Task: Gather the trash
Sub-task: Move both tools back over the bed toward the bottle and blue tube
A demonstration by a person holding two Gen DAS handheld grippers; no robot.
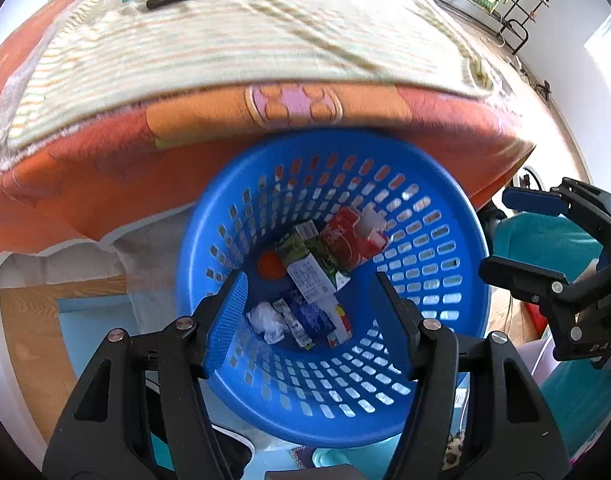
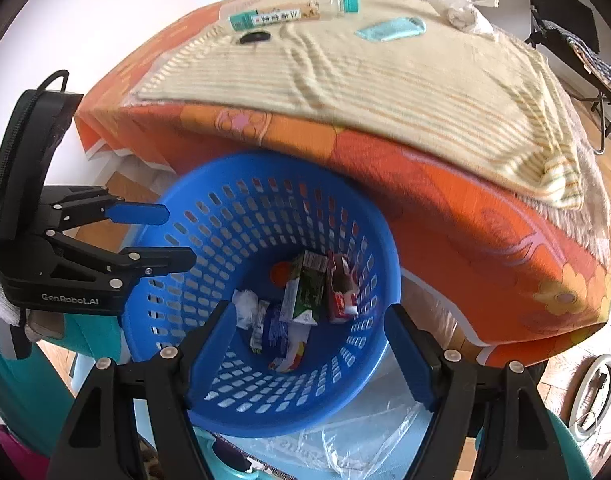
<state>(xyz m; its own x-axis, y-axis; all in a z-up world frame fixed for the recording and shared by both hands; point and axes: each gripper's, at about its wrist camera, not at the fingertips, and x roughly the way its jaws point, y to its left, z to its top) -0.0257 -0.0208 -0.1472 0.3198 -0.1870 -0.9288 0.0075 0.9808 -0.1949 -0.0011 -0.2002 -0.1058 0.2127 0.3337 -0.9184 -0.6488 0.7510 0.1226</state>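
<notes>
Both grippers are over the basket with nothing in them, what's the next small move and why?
Probably lift the right gripper toward the plastic bottle on the bed. Both sets of jaws stand open and empty above the blue basket, and the bottle, a black item and a teal wrapper remain uncollected.

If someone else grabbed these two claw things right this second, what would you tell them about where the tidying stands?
Left gripper: open, empty, over the blue basket.
Right gripper: open, empty, over the same basket, which sits beside the bed.
Done: a green carton, a red carton, crumpled white paper and other wrappers lie in the basket.
Left: on the bed lie a plastic bottle, a small black object, a teal packet and a clear plastic bag.
</notes>
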